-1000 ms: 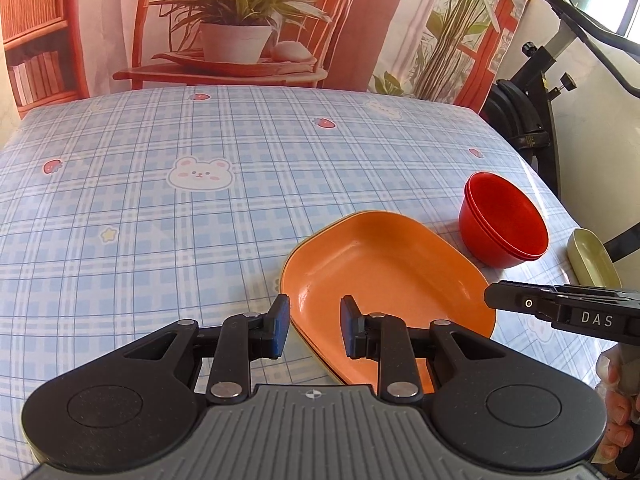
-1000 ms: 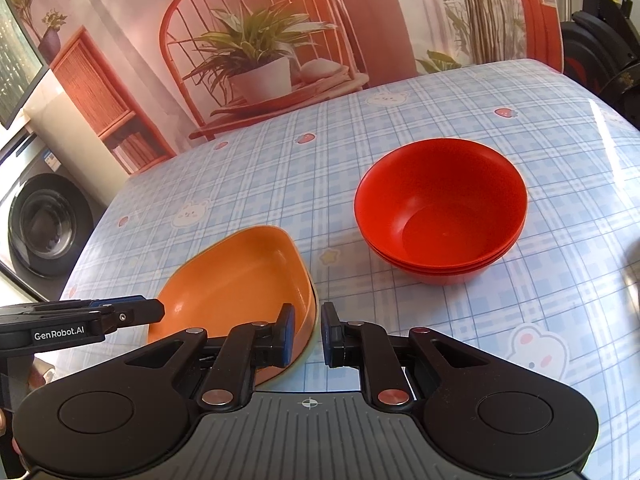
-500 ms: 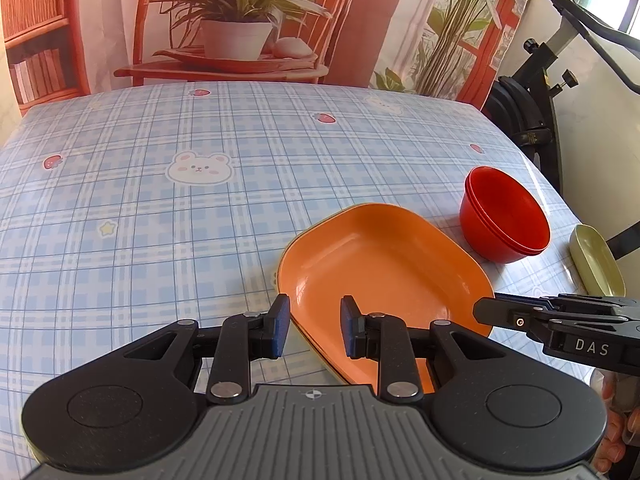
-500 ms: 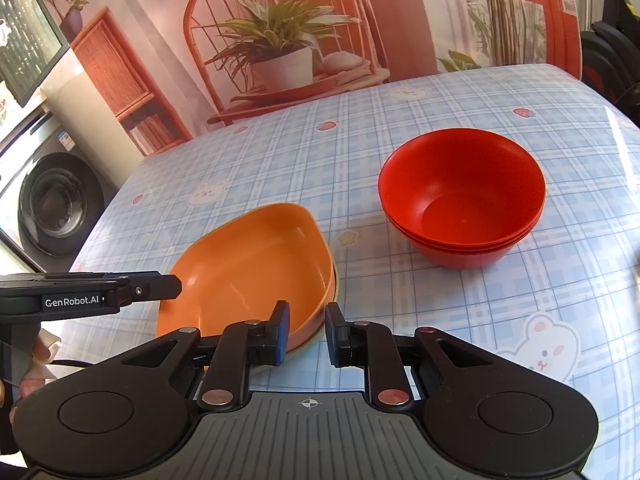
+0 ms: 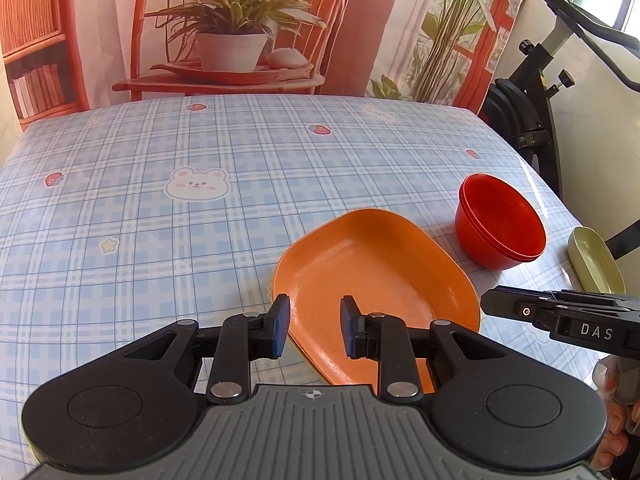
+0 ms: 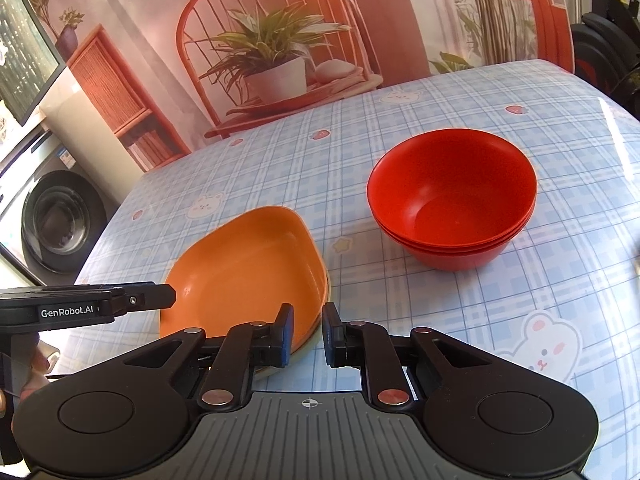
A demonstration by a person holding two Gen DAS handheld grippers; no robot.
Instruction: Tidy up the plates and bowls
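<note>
An orange plate [image 5: 376,272] lies on the blue checked tablecloth, stacked on another plate whose pale rim shows under it in the right wrist view [image 6: 248,264]. A stack of red bowls [image 5: 500,226] stands to its right, also in the right wrist view [image 6: 452,196]. My left gripper [image 5: 314,326] is open and empty, above the plate's near edge. My right gripper [image 6: 307,332] is open and empty, its jaws a small gap apart, at the plate's near right edge. Each gripper's side shows in the other's view.
A pale green dish [image 5: 594,260] lies at the table's right edge. An exercise bike [image 5: 532,92] stands beyond the right side. A washing machine [image 6: 56,220] stands past the left side. A printed backdrop hangs behind the table.
Both grippers have drawn back and risen a little from the orange plate. The right gripper's jaws have opened slightly wider. The plates and bowls have not moved.
</note>
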